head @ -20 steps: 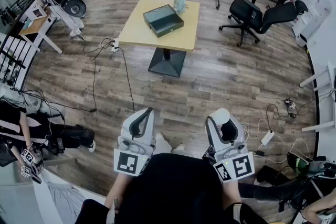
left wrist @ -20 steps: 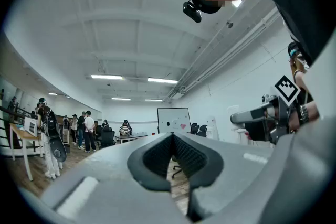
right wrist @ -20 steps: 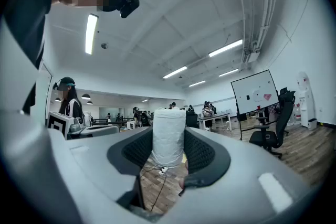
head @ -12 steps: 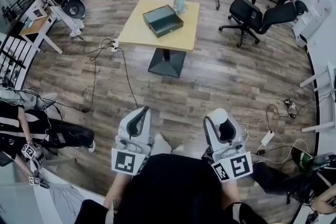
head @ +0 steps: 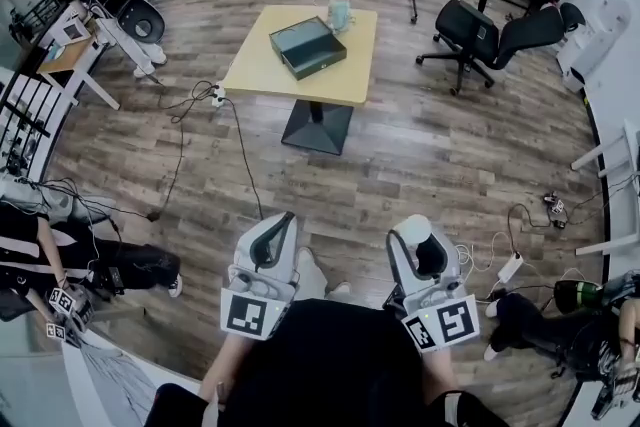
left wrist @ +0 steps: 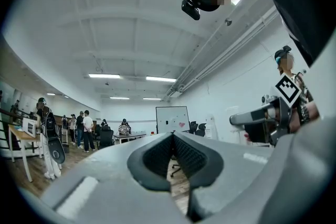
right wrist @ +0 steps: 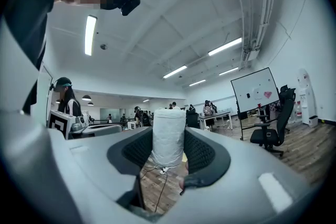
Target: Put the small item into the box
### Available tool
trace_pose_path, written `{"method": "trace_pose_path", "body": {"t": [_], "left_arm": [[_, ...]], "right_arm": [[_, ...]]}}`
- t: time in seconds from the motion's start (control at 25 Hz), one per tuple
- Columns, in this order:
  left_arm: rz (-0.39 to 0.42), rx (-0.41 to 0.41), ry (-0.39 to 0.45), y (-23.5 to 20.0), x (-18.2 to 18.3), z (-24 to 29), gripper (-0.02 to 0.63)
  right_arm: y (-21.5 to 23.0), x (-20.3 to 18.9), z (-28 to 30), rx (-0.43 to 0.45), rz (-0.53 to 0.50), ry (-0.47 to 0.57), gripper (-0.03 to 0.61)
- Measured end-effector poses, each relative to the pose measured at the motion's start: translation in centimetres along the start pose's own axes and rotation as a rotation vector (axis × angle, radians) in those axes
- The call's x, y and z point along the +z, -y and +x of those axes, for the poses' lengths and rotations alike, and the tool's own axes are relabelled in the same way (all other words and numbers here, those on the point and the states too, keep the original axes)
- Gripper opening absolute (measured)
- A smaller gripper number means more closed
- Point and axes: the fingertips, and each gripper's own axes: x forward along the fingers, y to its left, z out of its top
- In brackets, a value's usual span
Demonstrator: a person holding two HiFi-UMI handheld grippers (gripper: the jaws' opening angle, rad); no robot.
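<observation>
White roll (right wrist: 168,136) is clamped between the wide-spread jaws of the right gripper (head: 420,250), as it was a moment earlier. The left gripper (head: 272,240) is closed and empty. Both are no nearer the table (head: 260,65), where the dark box (head: 307,47) lies open toward the far edge.

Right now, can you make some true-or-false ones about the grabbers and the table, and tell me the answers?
1. The right gripper holds a white roll. True.
2. The left gripper holds a ball. False: its jaws are together with nothing between them.
3. The box sits on the table. True.
4. The white roll is in the box. False: it is in the right gripper, far from the table.
</observation>
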Motion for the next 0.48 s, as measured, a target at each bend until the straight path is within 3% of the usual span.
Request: {"method": "trace_pose_path", "body": {"t": [0.48], "left_arm": [[-0.025, -0.007, 0.004, -3.7, -0.9, 4.1, 0.002]], "right_arm": [[2.4, 0.1, 4.3, -0.044, 0.027, 0.004, 0.183]]}}
